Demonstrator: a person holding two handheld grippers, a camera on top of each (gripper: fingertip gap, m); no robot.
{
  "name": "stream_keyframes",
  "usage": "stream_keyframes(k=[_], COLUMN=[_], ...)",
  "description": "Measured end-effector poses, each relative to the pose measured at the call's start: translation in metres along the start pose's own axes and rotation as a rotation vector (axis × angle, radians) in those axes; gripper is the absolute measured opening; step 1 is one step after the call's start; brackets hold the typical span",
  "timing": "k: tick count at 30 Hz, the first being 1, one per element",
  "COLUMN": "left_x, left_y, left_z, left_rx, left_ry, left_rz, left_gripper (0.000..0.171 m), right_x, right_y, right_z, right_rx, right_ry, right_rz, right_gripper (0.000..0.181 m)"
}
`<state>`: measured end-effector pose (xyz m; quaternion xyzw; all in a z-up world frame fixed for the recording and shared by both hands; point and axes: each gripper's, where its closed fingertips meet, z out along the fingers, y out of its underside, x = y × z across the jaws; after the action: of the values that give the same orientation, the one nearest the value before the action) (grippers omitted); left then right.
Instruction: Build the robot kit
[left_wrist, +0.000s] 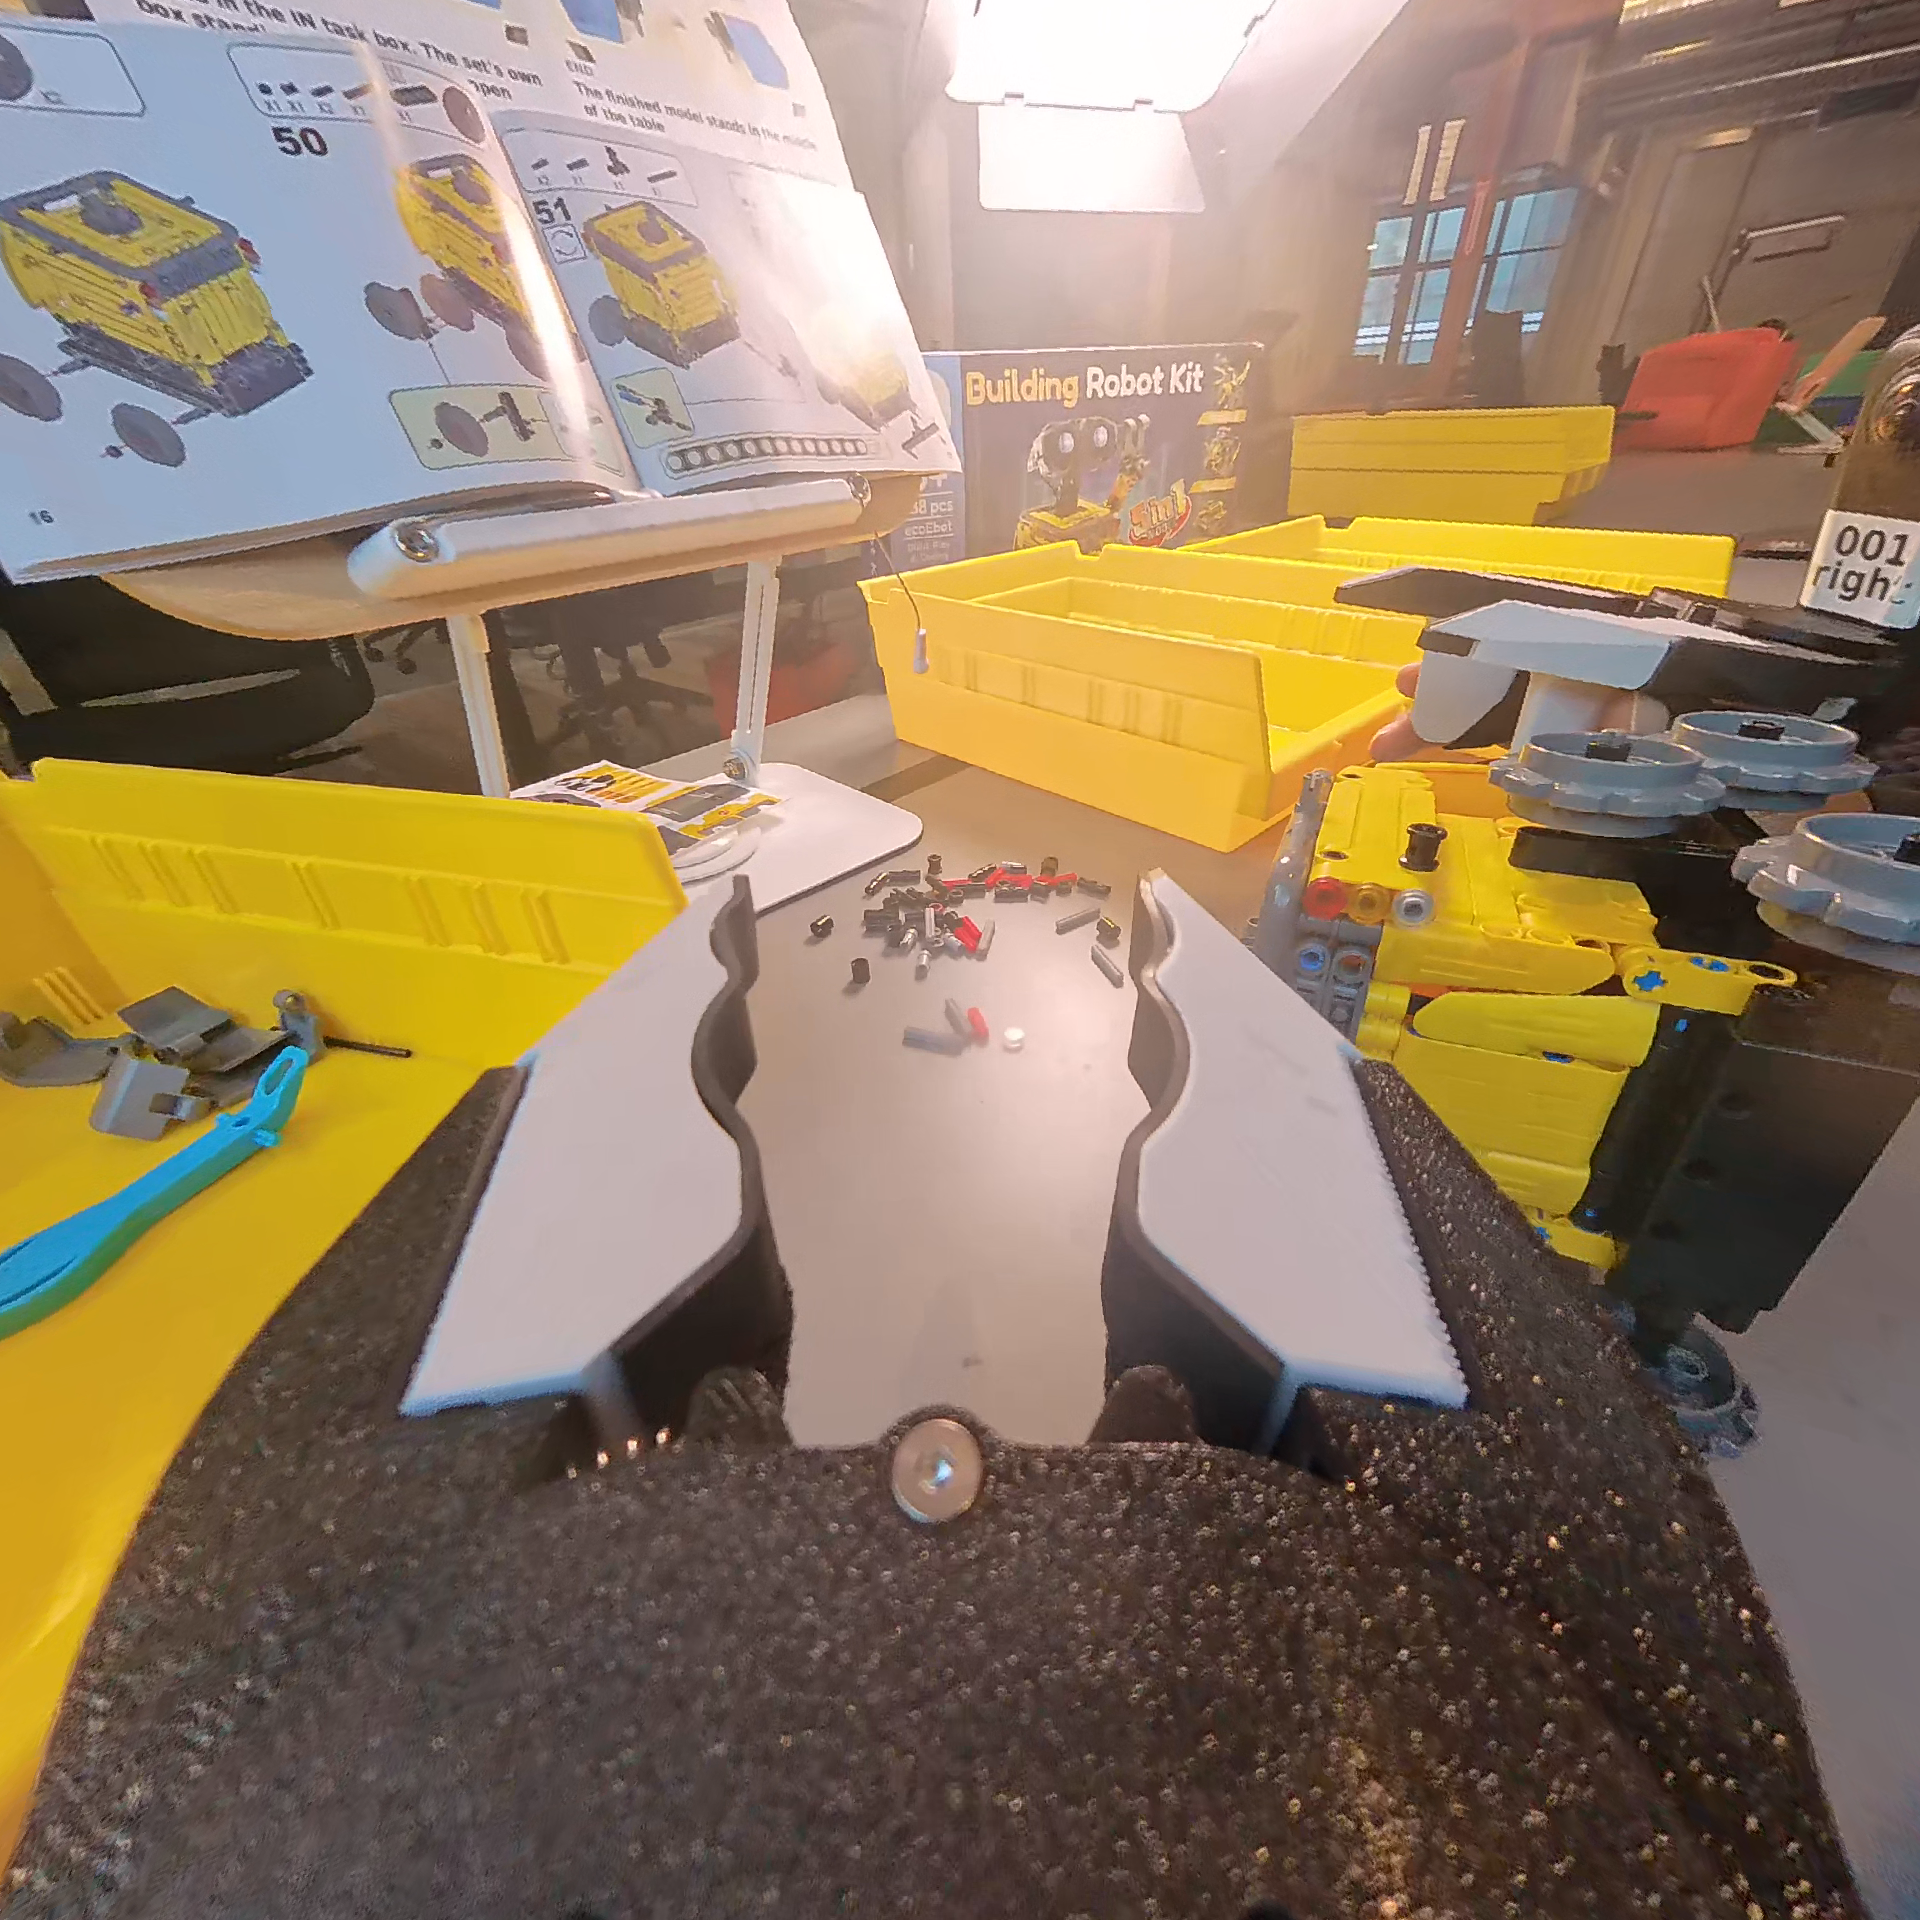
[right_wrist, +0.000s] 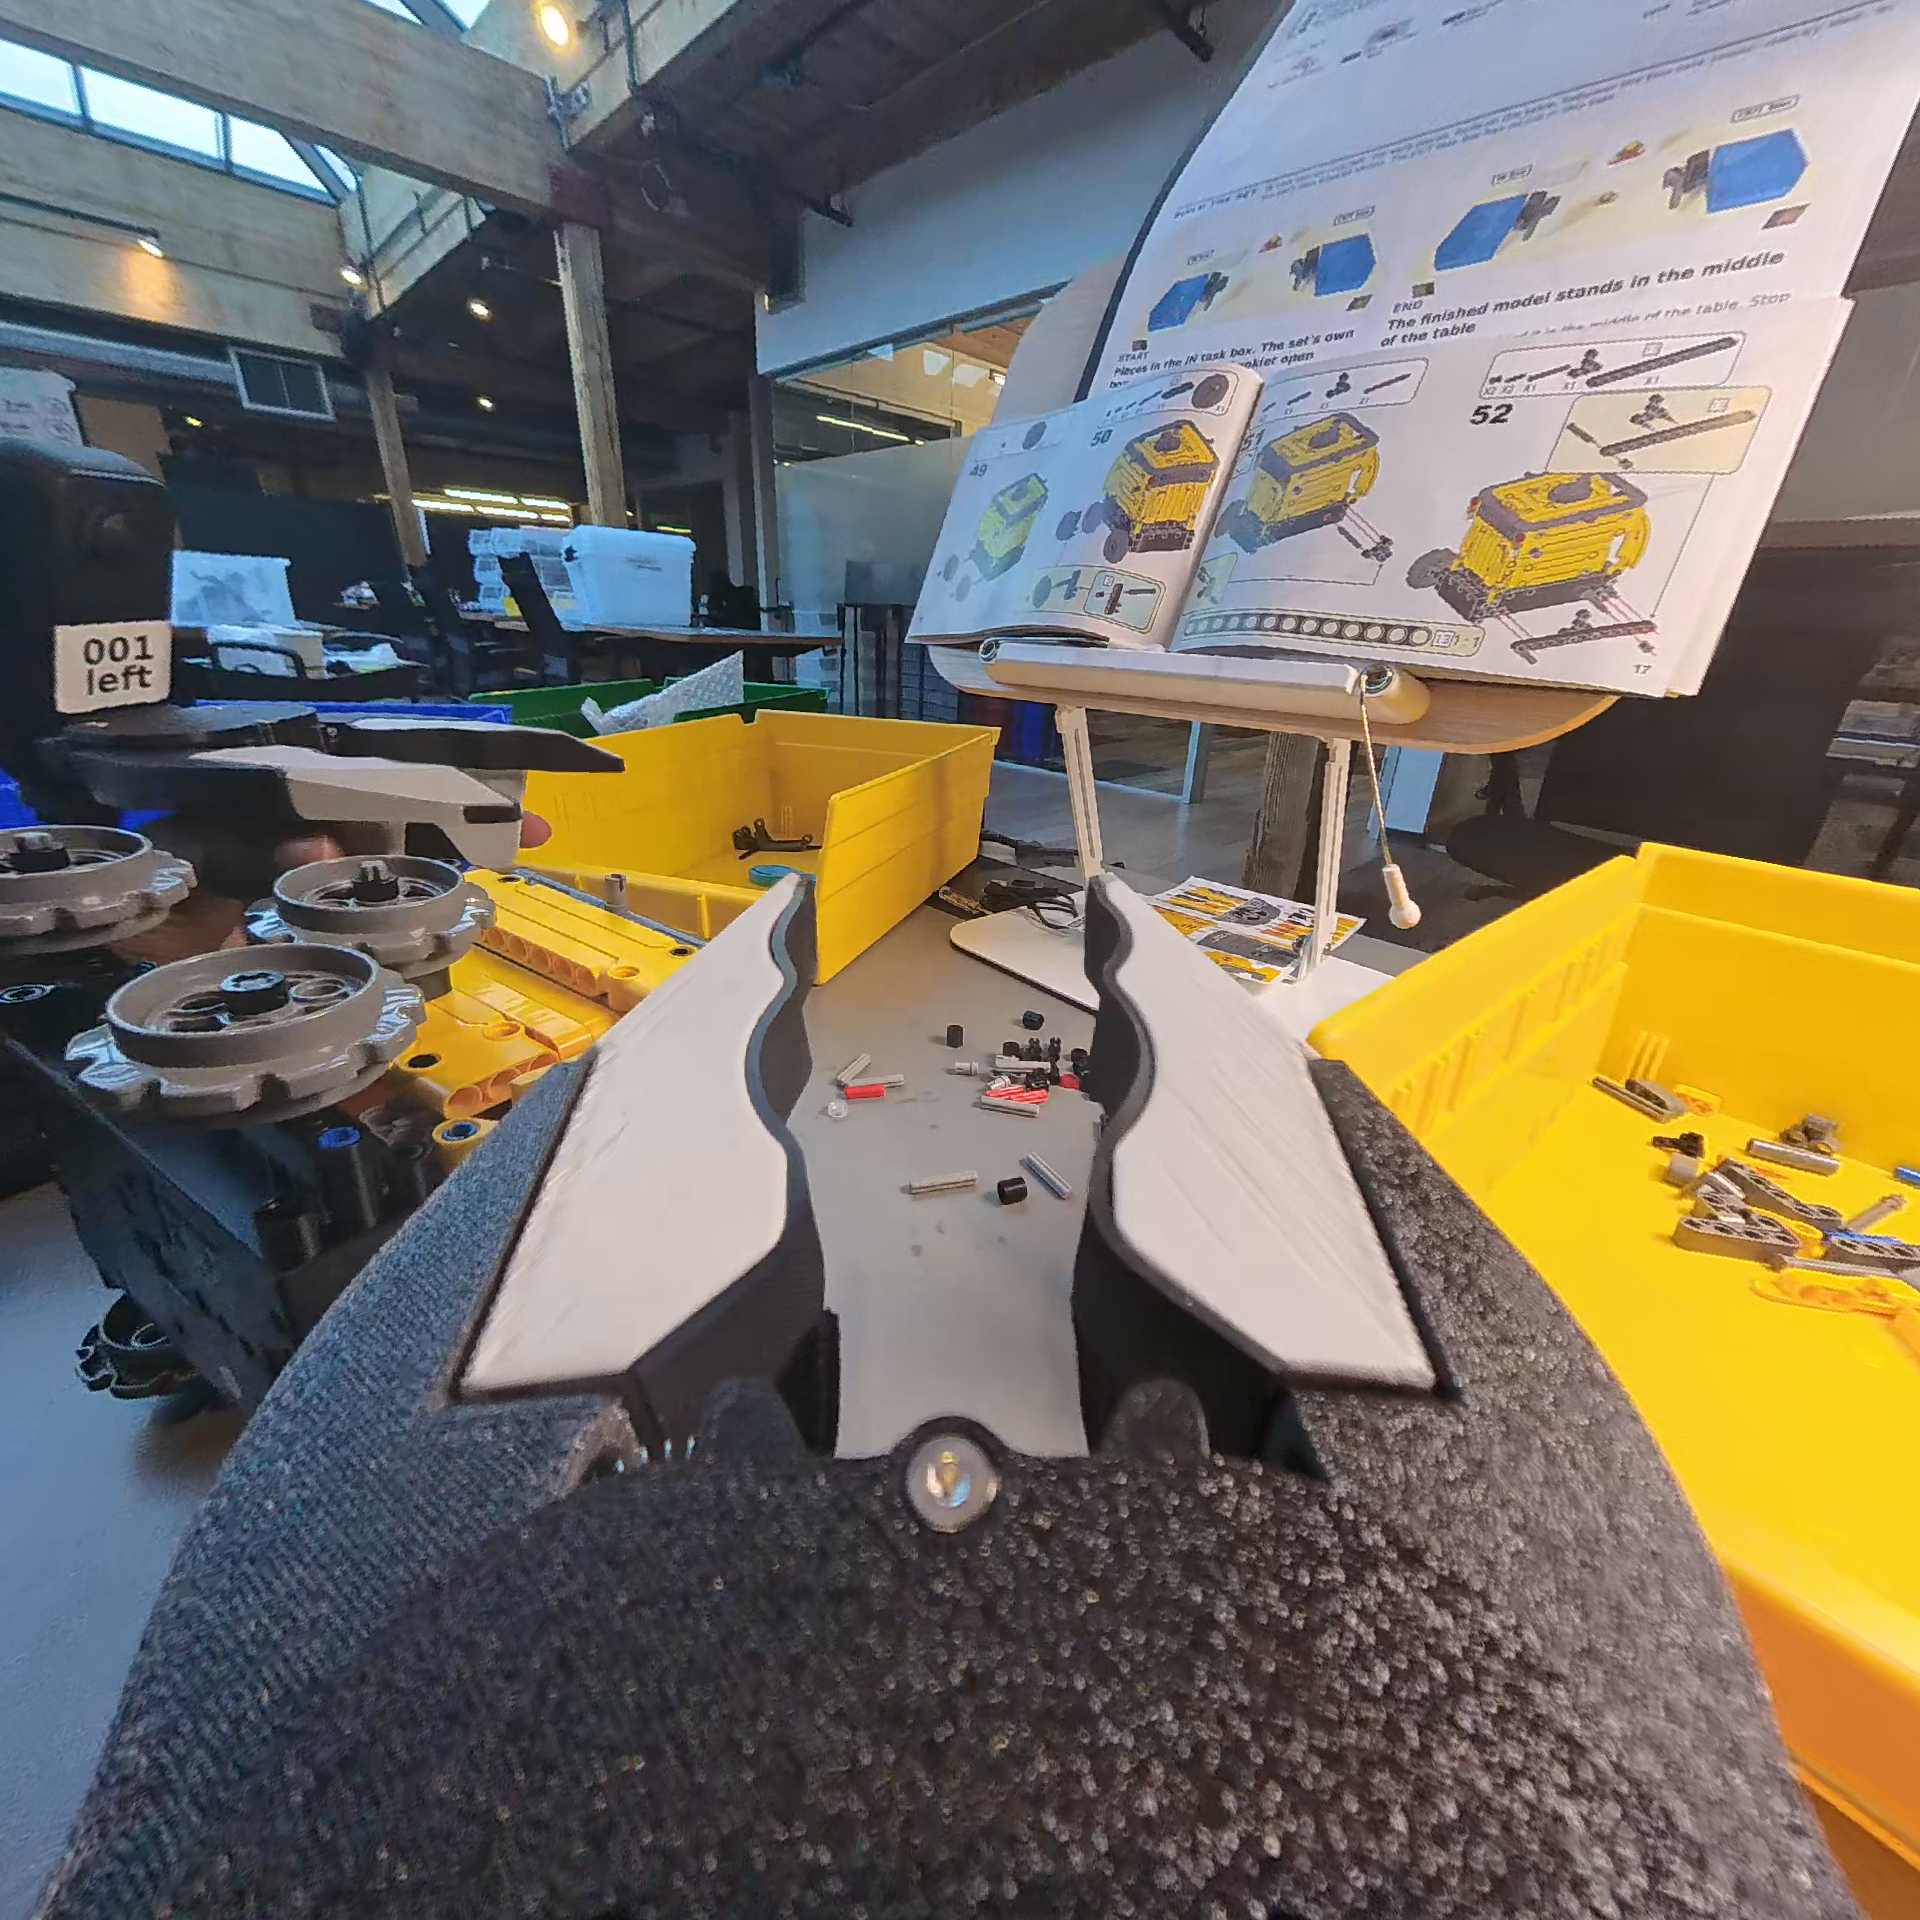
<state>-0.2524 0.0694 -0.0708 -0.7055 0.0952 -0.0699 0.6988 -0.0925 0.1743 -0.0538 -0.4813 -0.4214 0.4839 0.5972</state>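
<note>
On the far left we see a yellow bin (left_wrist: 343, 883) holding grey brick parts (left_wrist: 156, 1049) and a blue-green separator tool (left_wrist: 156, 1174). Above it an open instruction booklet (left_wrist: 416, 291) rests on a white stand (left_wrist: 613, 540). Our left gripper (left_wrist: 940, 914) hovers low over the grey table (left_wrist: 935, 1195), its fingers (left_wrist: 613, 1122) spread wide and holding nothing, aimed at a scatter of small black, red and grey pins (left_wrist: 966, 904). To the right lies the yellow and black brick model (left_wrist: 1455, 997) on its side, grey sprocket wheels (left_wrist: 1605, 784) facing up. Our right gripper (right_wrist: 945, 914) is likewise spread and empty over the same pins. At far right another yellow bin (right_wrist: 1662, 1039) holds grey pieces (right_wrist: 1756, 1205).
</note>
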Motion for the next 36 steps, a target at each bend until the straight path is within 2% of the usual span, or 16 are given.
stream_keyframes(k=[11, 15, 17, 21, 25, 27, 31, 36], left_x=[-0.002, -0.006, -0.009, -0.011, -0.013, -0.016, -0.021, -0.02], left_y=[-0.004, -0.002, 0.0, -0.001, 0.001, 0.001, 0.003, 0.003], left_z=[-0.003, -0.001, 0.0, 0.0, -0.003, -0.005, -0.006, -0.006], left_rx=[0.008, -0.003, -0.016, -0.014, -0.024, -0.025, -0.032, -0.036], left_ry=[-0.014, -0.045, -0.058, -0.074, -0.087, -0.098, -0.108, -0.102], left_rz=[0.002, 0.01, 0.001, -0.001, 0.009, 0.009, -0.005, 0.0], left_gripper=[0.069, 0.065, 0.064, 0.062, 0.061, 0.061, 0.06, 0.059], right_x=[0.0, 0.006, 0.014, 0.041, 0.075, 0.092, 0.126, 0.151], right_y=[0.0, -0.002, -0.025, -0.076, -0.094, -0.086, -0.05, -0.002], right_z=[-0.002, 0.001, 0.009, 0.038, 0.074, 0.093, 0.127, 0.145], right_rx=[-0.007, -0.049, -0.051, -0.062, -0.081, -0.133, -0.306, -0.533], right_ry=[0.015, 0.06, 0.078, 0.061, 0.093, 0.113, 0.119, 0.114], right_rz=[-0.016, -0.085, -0.137, -0.116, -0.147, -0.185, -0.223, -0.335], right_gripper=[0.048, 0.033, 0.028, 0.029, 0.03, 0.031, 0.031, 0.031])
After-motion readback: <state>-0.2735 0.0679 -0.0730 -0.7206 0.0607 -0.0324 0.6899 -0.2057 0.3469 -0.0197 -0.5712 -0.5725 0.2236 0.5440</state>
